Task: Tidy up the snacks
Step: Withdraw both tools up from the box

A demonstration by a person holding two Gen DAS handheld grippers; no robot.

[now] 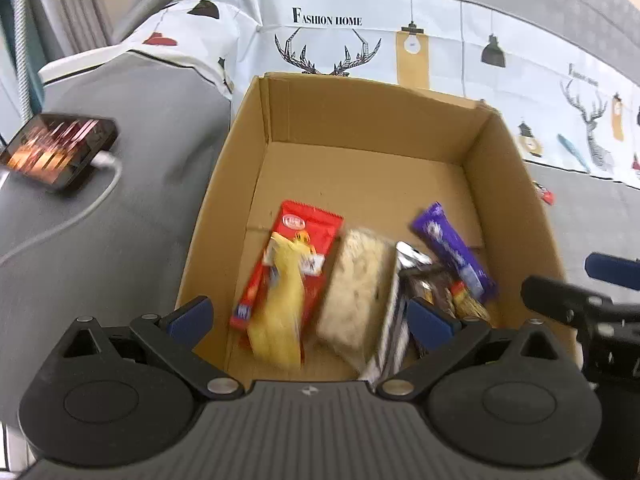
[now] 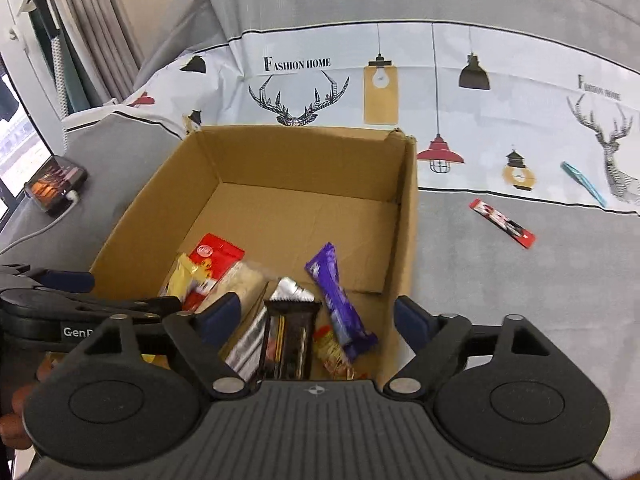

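My left gripper gapes empty over the cardboard box, where the red packet, pale bar and purple bar already lie. My right gripper also stands open, holding nothing. Left to fetch: a red stick snack at three o'clock of the box on the bed.

**Bedding, a phone and curtains**

A grey bedspread carries a pale printed band of antlers, lamps and the words "FASHION HOME". A phone, screen lit, lies on it with a white cable plugged in. Grey curtains hang behind.
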